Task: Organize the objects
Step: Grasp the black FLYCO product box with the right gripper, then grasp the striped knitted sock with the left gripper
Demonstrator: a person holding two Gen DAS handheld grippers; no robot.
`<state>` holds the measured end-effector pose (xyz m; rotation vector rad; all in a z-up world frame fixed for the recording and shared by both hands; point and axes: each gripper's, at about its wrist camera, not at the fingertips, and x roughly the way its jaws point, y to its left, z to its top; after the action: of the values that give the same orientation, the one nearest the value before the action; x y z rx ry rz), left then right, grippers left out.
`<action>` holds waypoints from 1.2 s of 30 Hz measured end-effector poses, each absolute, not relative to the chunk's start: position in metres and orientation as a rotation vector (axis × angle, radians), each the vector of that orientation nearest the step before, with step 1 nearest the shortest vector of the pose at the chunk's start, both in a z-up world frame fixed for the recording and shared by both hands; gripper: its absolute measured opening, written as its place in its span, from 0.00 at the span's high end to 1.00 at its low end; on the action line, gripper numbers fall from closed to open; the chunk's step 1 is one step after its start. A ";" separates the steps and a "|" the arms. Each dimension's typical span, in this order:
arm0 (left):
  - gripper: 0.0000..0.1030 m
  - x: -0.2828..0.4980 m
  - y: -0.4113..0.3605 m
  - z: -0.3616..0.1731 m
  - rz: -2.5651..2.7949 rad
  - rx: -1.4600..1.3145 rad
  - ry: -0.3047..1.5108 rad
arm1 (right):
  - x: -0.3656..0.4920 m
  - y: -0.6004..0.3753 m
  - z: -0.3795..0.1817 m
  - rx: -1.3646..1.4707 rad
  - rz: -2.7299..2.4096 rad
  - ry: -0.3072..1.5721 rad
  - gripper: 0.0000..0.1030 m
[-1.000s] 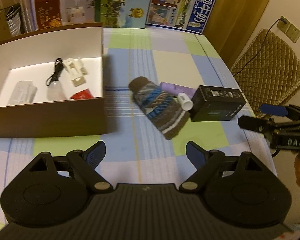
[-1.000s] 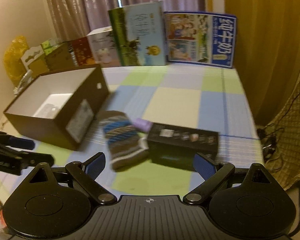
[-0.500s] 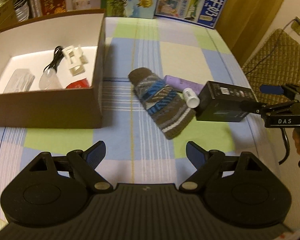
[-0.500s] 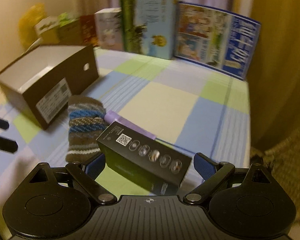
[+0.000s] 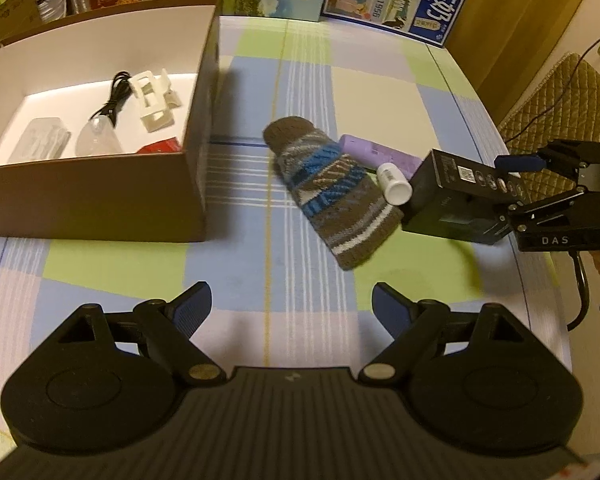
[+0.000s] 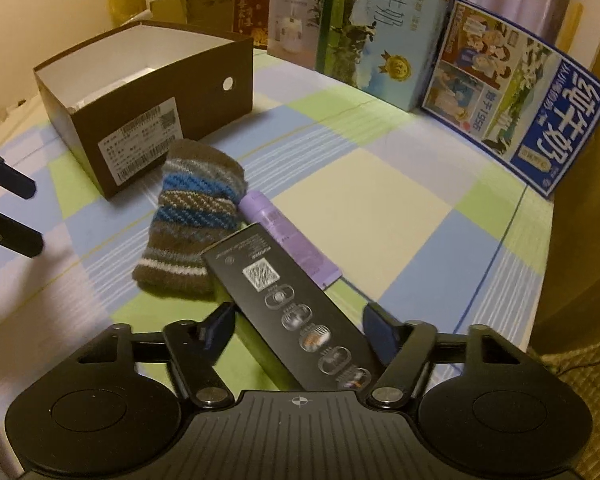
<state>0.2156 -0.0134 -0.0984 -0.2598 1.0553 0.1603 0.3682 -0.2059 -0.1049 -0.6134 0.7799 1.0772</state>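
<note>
Black box (image 6: 296, 312): long, matte, one white QR label and a row of oval icons on top. It sits between the fingers of the right hand-held gripper (image 6: 300, 330), at the worktop (image 5: 376, 80) edge; contact not discernible. One striped knit sock (image 5: 332, 192), one lilac tube (image 5: 380, 154) adjacent. One brown carton (image 5: 100, 196). Left hand-held gripper (image 5: 292, 308): spread, empty.
</note>
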 end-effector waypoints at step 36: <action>0.77 0.301 -0.021 -0.170 0.205 -0.341 1.014 | 0.383 -0.258 -0.093 -0.170 0.610 0.952 0.59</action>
<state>0.3014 -0.0207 -0.1705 -0.3415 1.0140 0.2046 0.3835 -0.2579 -0.0928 -0.1696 0.9521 0.6103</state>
